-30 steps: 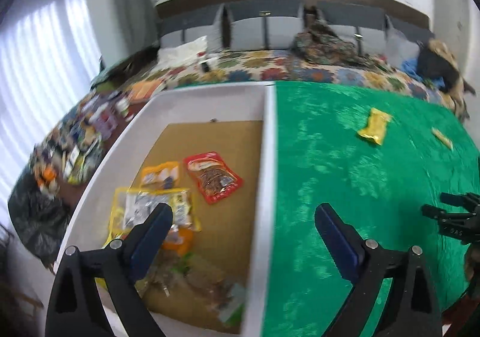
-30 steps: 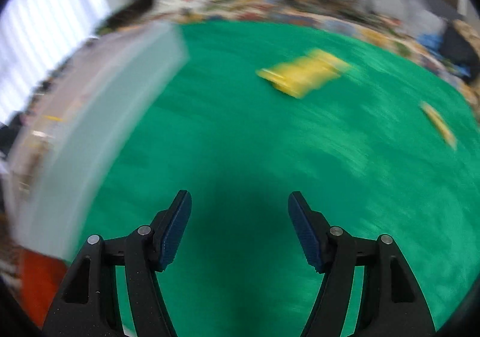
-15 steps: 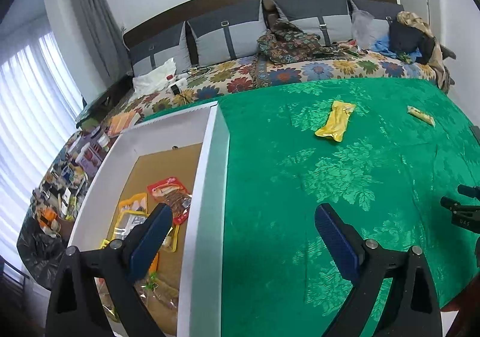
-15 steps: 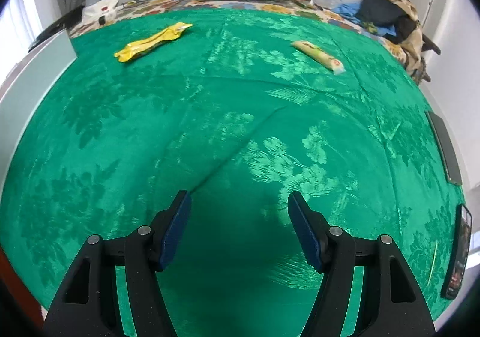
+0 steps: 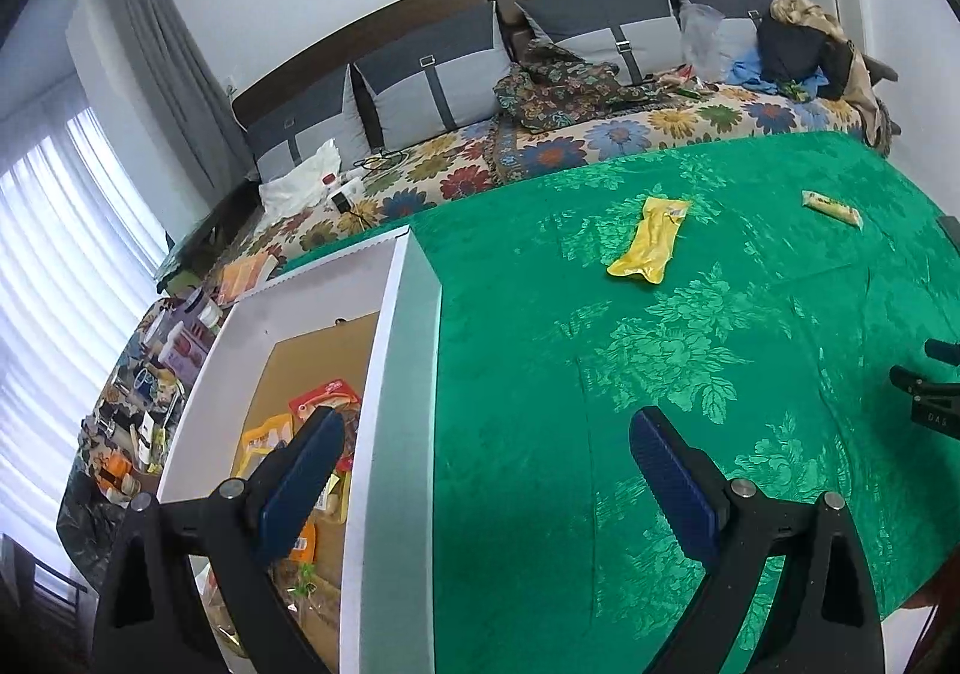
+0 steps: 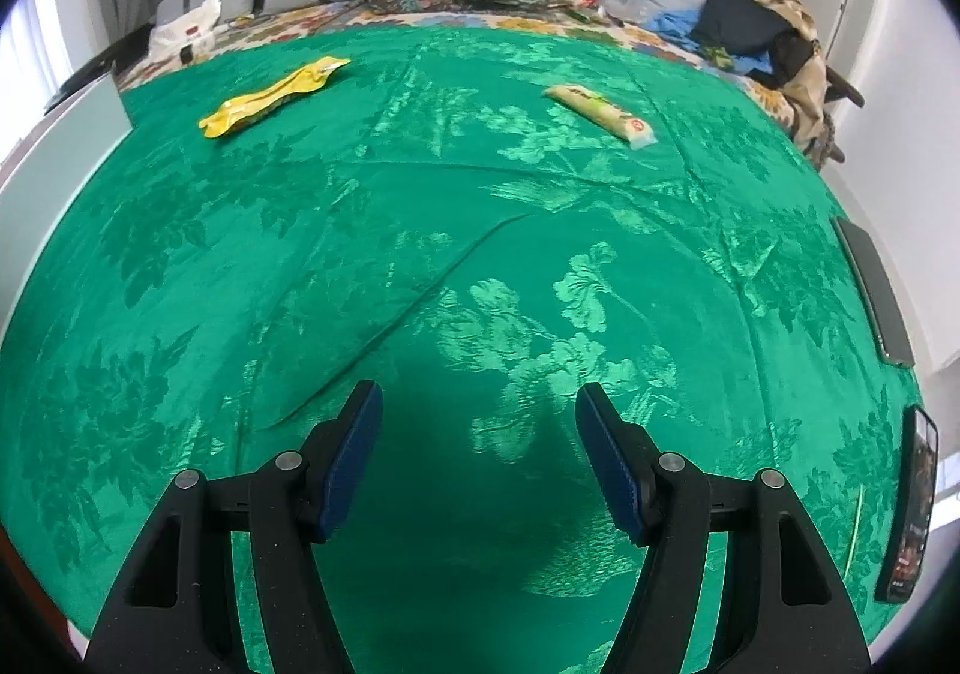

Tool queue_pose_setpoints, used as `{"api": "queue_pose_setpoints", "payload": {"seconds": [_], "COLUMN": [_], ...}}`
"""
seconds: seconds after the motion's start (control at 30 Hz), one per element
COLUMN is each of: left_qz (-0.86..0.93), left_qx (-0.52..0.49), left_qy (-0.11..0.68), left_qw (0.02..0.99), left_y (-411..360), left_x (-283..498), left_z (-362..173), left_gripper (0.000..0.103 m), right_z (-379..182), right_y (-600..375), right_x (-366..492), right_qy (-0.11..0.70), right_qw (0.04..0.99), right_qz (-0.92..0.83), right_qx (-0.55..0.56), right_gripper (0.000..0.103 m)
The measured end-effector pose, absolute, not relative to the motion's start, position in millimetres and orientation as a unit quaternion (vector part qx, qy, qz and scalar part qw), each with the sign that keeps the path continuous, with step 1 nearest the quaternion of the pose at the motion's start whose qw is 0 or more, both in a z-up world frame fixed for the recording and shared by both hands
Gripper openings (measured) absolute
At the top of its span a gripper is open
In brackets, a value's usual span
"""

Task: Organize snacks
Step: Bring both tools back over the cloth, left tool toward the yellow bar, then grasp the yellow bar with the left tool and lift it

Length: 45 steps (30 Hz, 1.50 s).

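Two packets left on green cloth [image 6: 420, 206], well ahead of empty, wide-open right gripper [image 6: 477, 455]: yellow packet [image 6: 273, 95] far left, pale bar [image 6: 603, 113] far right, both lying diagonally. Left gripper [image 5: 486, 479] likewise open, empty, straddling box wall [image 5: 399, 434].

Two snack packets [image 6: 273, 96] [image 6: 602, 113], two phones [image 6: 873, 290] [image 6: 911, 500]

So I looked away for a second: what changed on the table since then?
Both claws, the left claw and the right claw, swung away from the white box toward the open green cloth. Nothing was gripped or released. The yellow packet and pale snack bar stayed put.
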<state>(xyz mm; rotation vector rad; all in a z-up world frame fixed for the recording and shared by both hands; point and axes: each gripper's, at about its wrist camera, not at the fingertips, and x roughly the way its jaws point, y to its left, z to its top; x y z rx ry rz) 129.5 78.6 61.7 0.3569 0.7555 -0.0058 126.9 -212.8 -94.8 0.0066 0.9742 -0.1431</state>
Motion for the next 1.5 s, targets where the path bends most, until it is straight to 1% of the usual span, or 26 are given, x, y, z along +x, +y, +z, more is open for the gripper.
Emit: {"api": "queue_pose_setpoints", "payload": {"seconds": [0.43, 0.63, 0.77, 0.83, 0.93, 1.2, 1.33, 1.5], "left_qz": [-0.005, -0.056, -0.088, -0.097, -0.117, -0.143, -0.156, -0.179], "left_qx": [0.178, 0.12, 0.095, 0.098, 0.096, 0.108, 0.127, 0.138], "left_qy": [0.374, 0.418, 0.455, 0.465, 0.485, 0.528, 0.533, 0.524], "left_qw": [0.91, 0.899, 0.881, 0.875, 0.861, 0.83, 0.822, 0.821], "left_y": [71.4, 69.7, 54.9, 45.7, 31.0, 9.8, 2.1, -12.4], "left_x": [137.5, 151.2, 167.4, 174.6, 189.4, 250.2, 288.1, 338.9], "left_z": [52.6, 32.7, 10.3, 1.4, -13.6, -47.7, -51.7, -43.8], "left_gripper": [0.095, 0.095, 0.095, 0.095, 0.095, 0.095, 0.095, 0.095], "right_z": [-101.4, -111.3, -113.6, -114.3, -116.6, -116.5, -116.5, -116.5], "right_y": [-221.6, -228.2, -242.6, -246.1, -249.5, -252.0, -251.7, -251.7], "right_x": [133.6, 140.7, 139.7, 138.2, 135.3, 140.2, 139.8, 139.8], "right_qy": [0.472, 0.473, 0.46, 0.451, 0.438, 0.438, 0.438, 0.438], "right_qw": [0.878, 0.877, 0.883, 0.887, 0.895, 0.894, 0.894, 0.894], "right_qz": [-0.076, -0.084, -0.086, -0.089, -0.084, -0.085, -0.085, -0.086], "right_qx": [0.0, 0.0, 0.036, 0.039, 0.037, 0.037, 0.037, 0.037], "right_gripper": [0.07, 0.07, 0.071, 0.074, 0.078, 0.08, 0.08, 0.08]}}
